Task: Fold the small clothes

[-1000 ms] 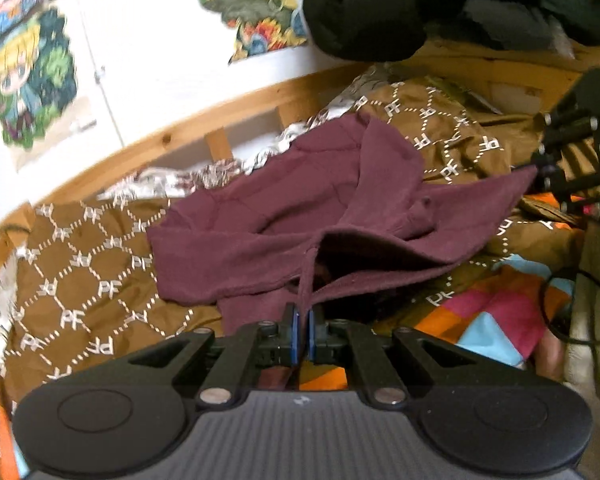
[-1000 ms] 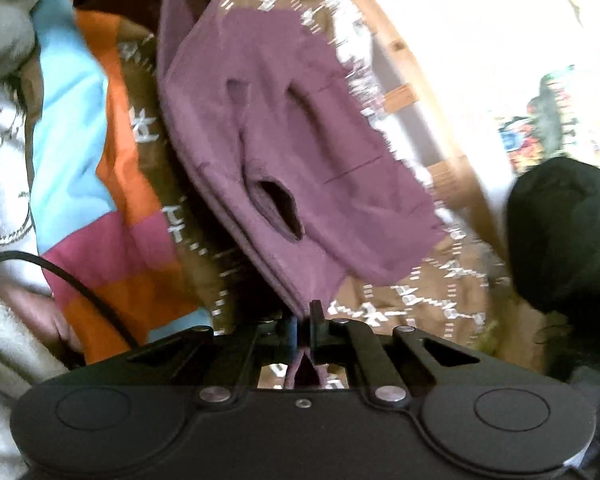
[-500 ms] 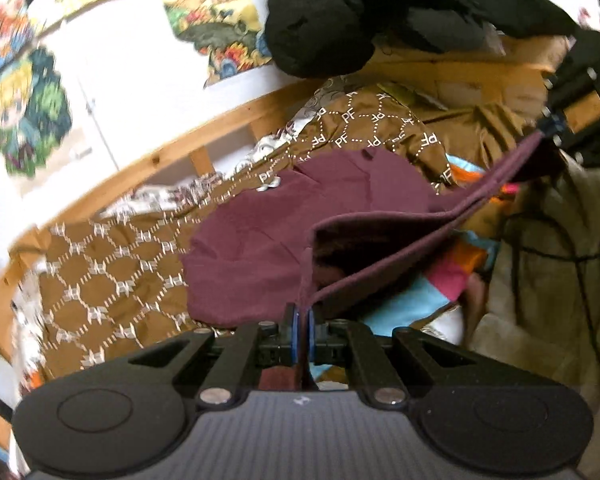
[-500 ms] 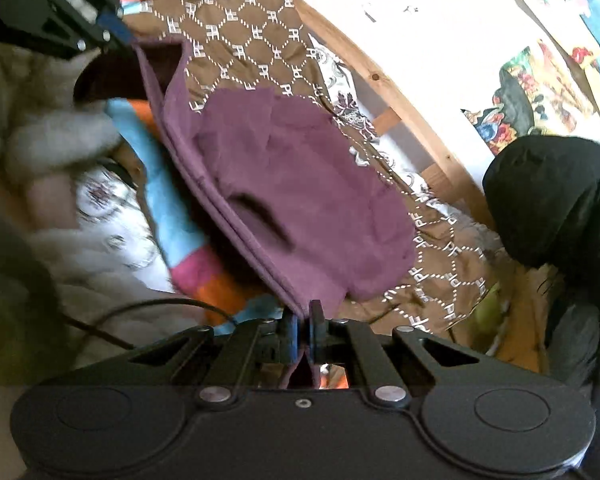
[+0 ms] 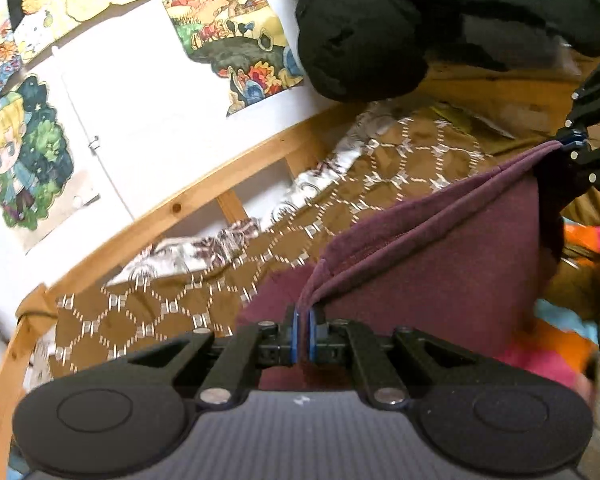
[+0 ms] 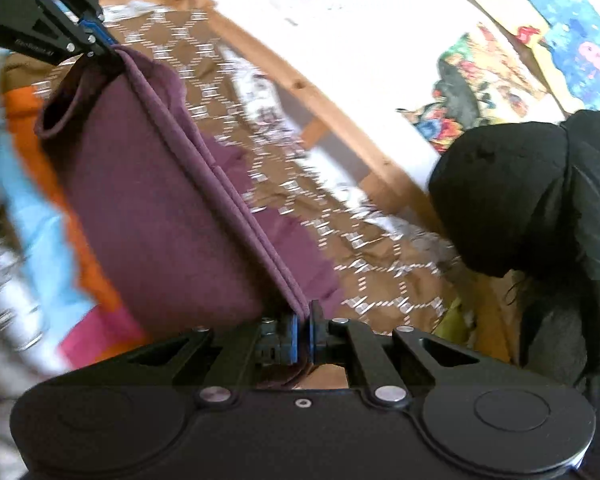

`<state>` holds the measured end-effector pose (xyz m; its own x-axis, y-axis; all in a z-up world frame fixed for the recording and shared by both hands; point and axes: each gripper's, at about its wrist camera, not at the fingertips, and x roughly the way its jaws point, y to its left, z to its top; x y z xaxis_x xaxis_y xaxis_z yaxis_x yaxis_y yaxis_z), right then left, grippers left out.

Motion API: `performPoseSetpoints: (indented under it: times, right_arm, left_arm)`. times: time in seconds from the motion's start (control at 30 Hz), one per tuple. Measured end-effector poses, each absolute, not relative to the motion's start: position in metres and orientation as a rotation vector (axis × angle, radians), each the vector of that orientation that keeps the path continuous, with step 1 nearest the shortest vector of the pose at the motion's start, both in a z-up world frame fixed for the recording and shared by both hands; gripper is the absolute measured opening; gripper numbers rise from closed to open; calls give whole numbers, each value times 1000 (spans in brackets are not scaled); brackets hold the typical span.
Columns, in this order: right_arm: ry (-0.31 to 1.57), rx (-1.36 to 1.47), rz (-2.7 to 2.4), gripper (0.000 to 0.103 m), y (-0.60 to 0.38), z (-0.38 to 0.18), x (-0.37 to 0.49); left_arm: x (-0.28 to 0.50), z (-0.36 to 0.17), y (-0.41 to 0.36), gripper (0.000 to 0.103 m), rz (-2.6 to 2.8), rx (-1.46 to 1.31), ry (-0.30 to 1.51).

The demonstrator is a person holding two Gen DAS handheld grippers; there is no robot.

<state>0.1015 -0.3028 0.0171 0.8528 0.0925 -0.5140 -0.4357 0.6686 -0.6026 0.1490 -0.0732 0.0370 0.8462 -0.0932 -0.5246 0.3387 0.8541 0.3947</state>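
A maroon hoodie (image 5: pixel 440 272) hangs stretched in the air between my two grippers, above the bed. My left gripper (image 5: pixel 302 336) is shut on one end of its doubled hem edge. My right gripper (image 6: pixel 303 336) is shut on the other end; it also shows in the left wrist view (image 5: pixel 572 142) at the far right. The left gripper shows in the right wrist view (image 6: pixel 96 46) at the top left. The hoodie (image 6: pixel 152 208) drapes down from the taut edge, and its lower part is hidden behind the gripper bodies.
A brown patterned blanket (image 5: pixel 172 312) covers the bed inside a wooden frame (image 5: pixel 204 196). A colourful orange, pink and blue cover (image 6: pixel 72 240) lies below the hoodie. Black clothing (image 5: pixel 364 32) is piled by the wall with posters (image 5: pixel 236 40).
Both grippers have lifted the hoodie off the bed and pulled its hem edge taut between them. The garment now hangs in the air instead of lying spread on the blanket.
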Motion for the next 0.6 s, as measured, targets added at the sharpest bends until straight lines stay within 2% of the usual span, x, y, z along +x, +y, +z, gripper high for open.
performPoseSetpoints:
  times: [0.3,0.6]
  right_arm:
    - [452,-646,181,4,-293,-17,251]
    - [484,-533,133,4,-275,-71,349]
  left_arm:
    - [287,-10,-78,5,-183,524,559]
    - [355,-62,-32,8,-223,235,695]
